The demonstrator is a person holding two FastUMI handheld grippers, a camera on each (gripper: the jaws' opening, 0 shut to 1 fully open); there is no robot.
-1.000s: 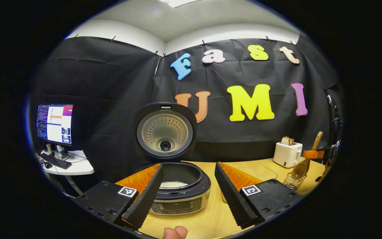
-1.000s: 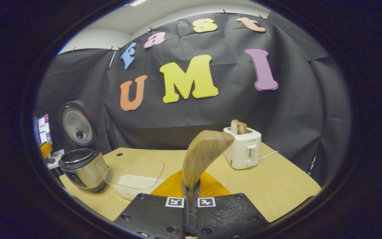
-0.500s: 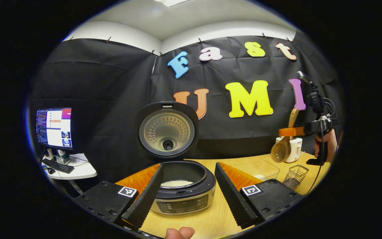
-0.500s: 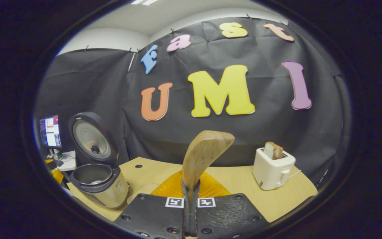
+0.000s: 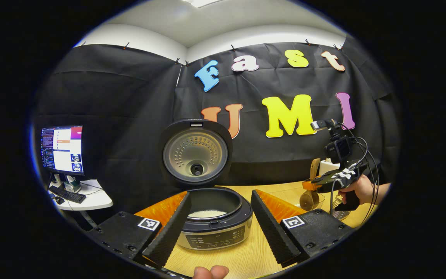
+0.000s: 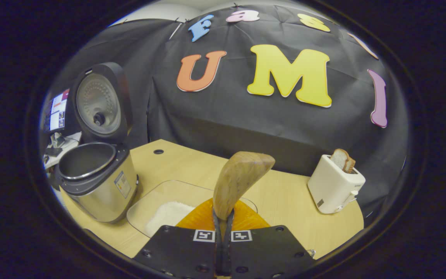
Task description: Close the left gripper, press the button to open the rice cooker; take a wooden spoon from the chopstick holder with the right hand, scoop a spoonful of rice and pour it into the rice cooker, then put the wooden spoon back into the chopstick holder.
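In the right gripper view, the right gripper [image 6: 223, 232] is seen clamped on the handle of the wooden spoon [image 6: 239, 182], both fingers pressed flat against it, with the handle's broad end rising above them. Just below and ahead lies a clear glass dish [image 6: 157, 201] holding a heap of white rice [image 6: 167, 215] on the wooden table [image 6: 296, 217]. To the left of the dish the rice cooker [image 6: 99, 182] stands with its lid [image 6: 98, 102] raised upright. A white toaster [image 6: 335, 186] with bread slices is set to the right.

In the left gripper view, the left gripper [image 5: 221, 223] is held with its fingers spread wide, framing the open rice cooker [image 5: 215, 221], in whose pot some rice [image 5: 206, 213] is visible. Farther right, the right gripper [image 5: 316, 184], held by a hand [image 5: 356, 190], carries the spoon [image 5: 310, 192] with its bowl lowered at the dish. A wire chopstick holder [image 5: 337, 207] is partly seen behind the hand. A monitor [image 5: 62, 149] stands on a side desk.
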